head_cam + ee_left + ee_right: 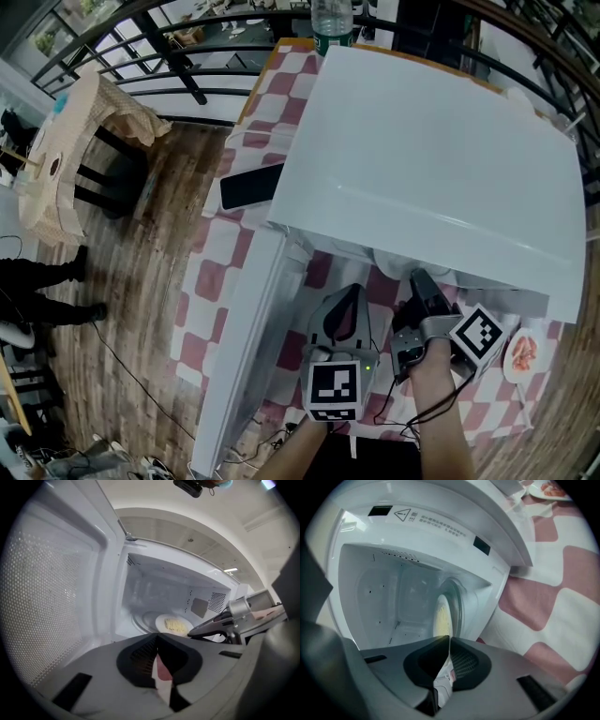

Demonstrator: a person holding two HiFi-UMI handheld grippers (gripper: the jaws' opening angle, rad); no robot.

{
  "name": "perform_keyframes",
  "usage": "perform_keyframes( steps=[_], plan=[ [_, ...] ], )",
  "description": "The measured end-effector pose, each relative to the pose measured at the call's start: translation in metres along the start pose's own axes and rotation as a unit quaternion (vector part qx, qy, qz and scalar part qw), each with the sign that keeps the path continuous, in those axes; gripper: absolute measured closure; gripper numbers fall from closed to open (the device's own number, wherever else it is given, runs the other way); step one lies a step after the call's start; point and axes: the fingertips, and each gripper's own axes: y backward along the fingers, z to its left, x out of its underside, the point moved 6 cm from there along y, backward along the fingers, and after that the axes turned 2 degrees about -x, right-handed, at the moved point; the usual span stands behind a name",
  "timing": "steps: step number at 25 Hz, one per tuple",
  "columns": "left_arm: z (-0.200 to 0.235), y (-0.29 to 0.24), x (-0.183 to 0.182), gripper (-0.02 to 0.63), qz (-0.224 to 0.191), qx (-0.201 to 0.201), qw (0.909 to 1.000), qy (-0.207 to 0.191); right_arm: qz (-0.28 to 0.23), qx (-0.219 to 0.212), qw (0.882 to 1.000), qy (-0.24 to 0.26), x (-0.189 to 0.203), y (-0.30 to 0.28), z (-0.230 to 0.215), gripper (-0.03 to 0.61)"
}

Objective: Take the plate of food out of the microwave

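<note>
Two gripper views show the plate, hidden from head view.

The microwave cavity is noted open at 12 o'clock, with free room above the plate of food. Passage at 9 o'clock is barred by the swung-out door. The left gripper is crowded at 3 o'clock by the right gripper. The worktop at 4 o'clock is taken up by a side dish.
</note>
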Motion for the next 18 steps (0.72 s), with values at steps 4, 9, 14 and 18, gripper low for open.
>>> perform_keyframes(
  steps=[4,9,14,18],
  plan=[
    [-0.002,0.004,-0.001,0.588,-0.002,0.001,1.0000,-0.004,-0.001,-0.003,1.000,-0.003,0.003,0.007,-0.002,0.569],
    [-0.004,0.007,0.000,0.589,-0.001,0.004,1.0000,-0.001,0.005,-0.006,1.000,-0.010,0.008,0.016,-0.008,0.569],
    [-0.005,0.007,0.002,0.588,0.003,0.008,0.9998,0.016,0.009,-0.007,1.000,-0.010,0.008,0.024,-0.011,0.569],
    [-0.008,0.006,0.003,0.573,0.003,0.010,0.9994,0.033,0.009,-0.010,1.000,-0.008,0.006,0.031,-0.014,0.569]
  ],
)
